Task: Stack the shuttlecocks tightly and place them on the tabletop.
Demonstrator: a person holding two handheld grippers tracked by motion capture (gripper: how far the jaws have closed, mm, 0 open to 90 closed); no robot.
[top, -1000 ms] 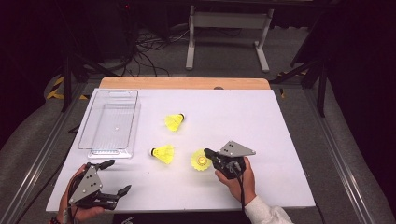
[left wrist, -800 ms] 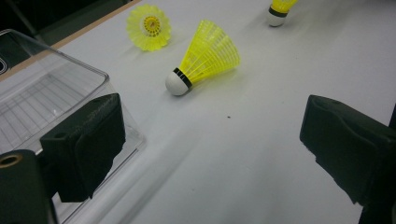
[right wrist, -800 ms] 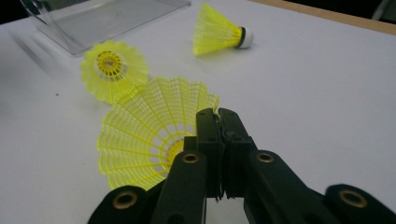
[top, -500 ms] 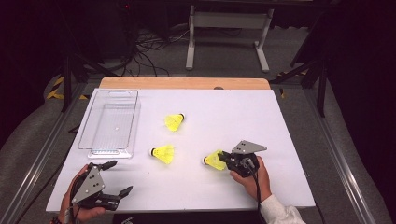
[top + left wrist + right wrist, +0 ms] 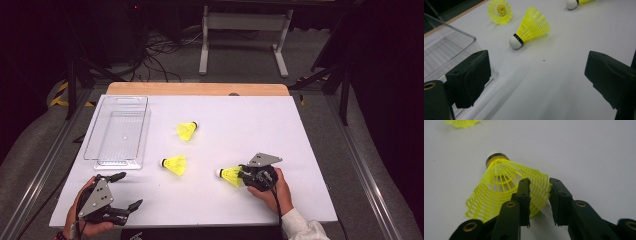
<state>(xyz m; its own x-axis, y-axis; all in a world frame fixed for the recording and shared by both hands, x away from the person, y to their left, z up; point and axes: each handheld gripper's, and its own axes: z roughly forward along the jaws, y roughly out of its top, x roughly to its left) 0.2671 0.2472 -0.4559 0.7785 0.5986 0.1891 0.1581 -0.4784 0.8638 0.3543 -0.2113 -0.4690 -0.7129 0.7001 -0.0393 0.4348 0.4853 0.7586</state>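
Three yellow shuttlecocks lie on the white table (image 5: 250, 125). My right gripper (image 5: 246, 175) (image 5: 540, 185) is shut on the skirt rim of the nearest shuttlecock (image 5: 230, 176) (image 5: 499, 187), whose white cork points left. A second shuttlecock (image 5: 176, 164) (image 5: 531, 27) lies in the middle, cork to the left. The third shuttlecock (image 5: 186, 130) (image 5: 499, 11) sits farther back. My left gripper (image 5: 128, 190) (image 5: 536, 80) is held open at the near left corner with nothing between its jaws, close to the near end of a clear plastic tray (image 5: 120, 130) (image 5: 446, 50).
The clear tray stands along the left side of the table with nothing in it. A wooden strip (image 5: 200, 89) runs along the far edge. Beyond the table are a dark floor, cables and a metal stand (image 5: 240, 30).
My right gripper has moved right and slightly nearer with the shuttlecock, which has turned so its cork points left. The left gripper has hardly moved.
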